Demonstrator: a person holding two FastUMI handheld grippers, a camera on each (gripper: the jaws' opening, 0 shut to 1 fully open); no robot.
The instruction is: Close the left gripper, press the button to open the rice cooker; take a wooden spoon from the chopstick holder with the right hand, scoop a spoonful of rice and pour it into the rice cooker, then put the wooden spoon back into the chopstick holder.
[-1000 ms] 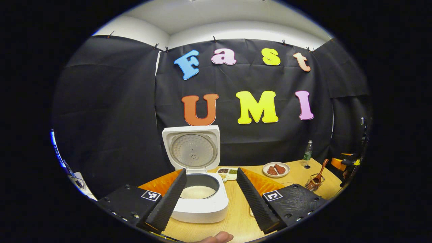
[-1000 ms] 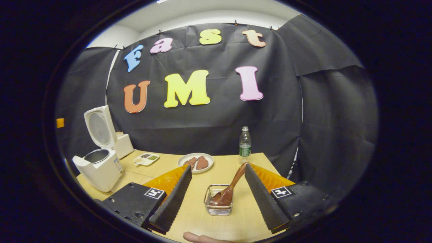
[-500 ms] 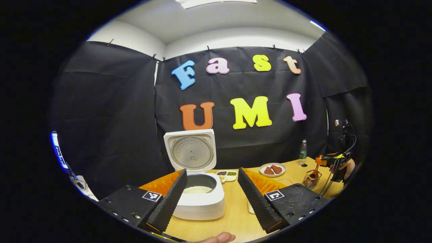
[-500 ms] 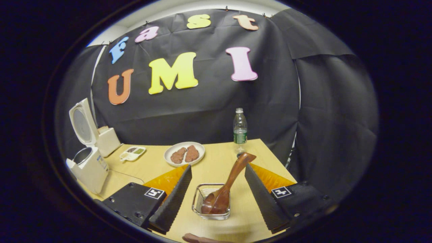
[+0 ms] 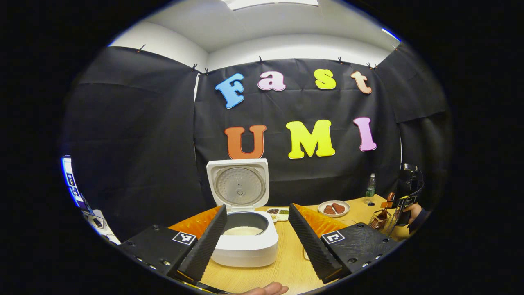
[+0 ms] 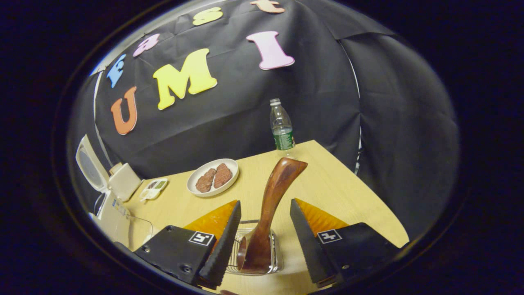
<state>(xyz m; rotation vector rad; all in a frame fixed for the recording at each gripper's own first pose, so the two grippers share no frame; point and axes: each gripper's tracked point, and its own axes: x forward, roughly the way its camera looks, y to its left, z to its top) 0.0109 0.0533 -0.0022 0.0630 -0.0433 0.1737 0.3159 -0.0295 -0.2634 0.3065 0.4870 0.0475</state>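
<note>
The white rice cooker [image 5: 245, 250] stands open with its lid [image 5: 238, 186] raised and white rice in the pot. My left gripper [image 5: 258, 208] hangs open in front of it, holding nothing. The wooden spoon [image 6: 273, 192] stands bowl-down in the wire chopstick holder [image 6: 275, 256], its handle leaning up and to the right. My right gripper [image 6: 265, 203] is open and straddles the handle, its fingers [image 6: 224, 241] close to the wood but apart from it. In the left gripper view, the right gripper [image 5: 403, 198] and a hand [image 5: 412, 209] sit over the holder [image 5: 377, 222] at the table's right end.
A plate with two pieces of meat [image 6: 213, 177], a small divided dish [image 6: 152, 188] and a plastic bottle [image 6: 281, 125] stand along the back of the wooden table [image 6: 335, 184]. A white box [image 6: 123, 180] sits behind the cooker [image 6: 104, 205]. A fingertip [image 5: 268, 289] shows at the bottom edge.
My right gripper has come down and forward over the holder, so the spoon handle now stands between its fingers, which have narrowed a little. The left gripper has barely shifted.
</note>
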